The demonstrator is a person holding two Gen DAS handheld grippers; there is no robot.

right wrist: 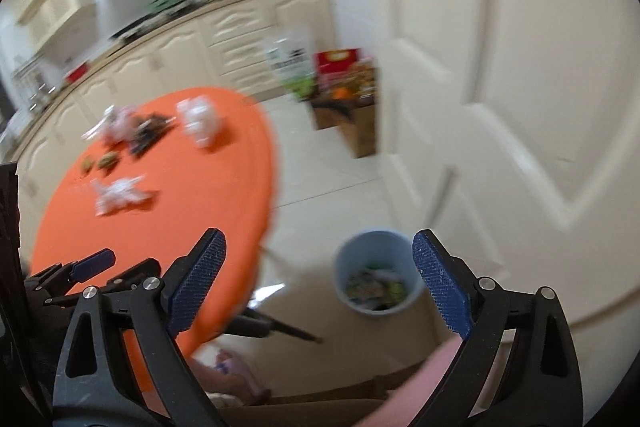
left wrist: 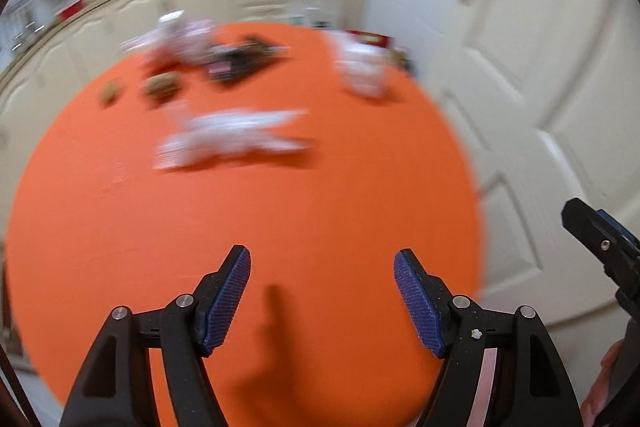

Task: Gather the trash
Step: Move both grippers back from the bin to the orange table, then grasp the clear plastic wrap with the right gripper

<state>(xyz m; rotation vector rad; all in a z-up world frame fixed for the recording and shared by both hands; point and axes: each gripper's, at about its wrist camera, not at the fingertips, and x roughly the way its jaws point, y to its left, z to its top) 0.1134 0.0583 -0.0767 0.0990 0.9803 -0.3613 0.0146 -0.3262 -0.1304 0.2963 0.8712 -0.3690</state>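
Left gripper [left wrist: 322, 263] hovered over orange table [left wrist: 280, 211], jaws wide, empty. Crumpled white wrapper [left wrist: 236, 139] lay mid-table, more blurred scraps behind. Right gripper [right wrist: 320, 251] off table edge, jaws wide, empty, above blue bin [right wrist: 344, 263] on floor holding trash.

The near half of the orange worktop [left wrist: 248, 211] lies bare, open room under the left hand-held gripper [left wrist: 322, 297], whose jaws stand wide apart with nothing between them. Farther on, a crumpled white wrapper [left wrist: 236, 139] lies across the middle. Beyond it brown scraps [left wrist: 160, 87], a dark wrapper [left wrist: 244, 61] and white bags [left wrist: 362, 67] crowd the far edge, with gaps between them. To the right of the worktop, bare floor [right wrist: 332, 167] leads to the bin [right wrist: 376, 271], its mouth open upward. A door [right wrist: 520, 87] stands just right of the bin.
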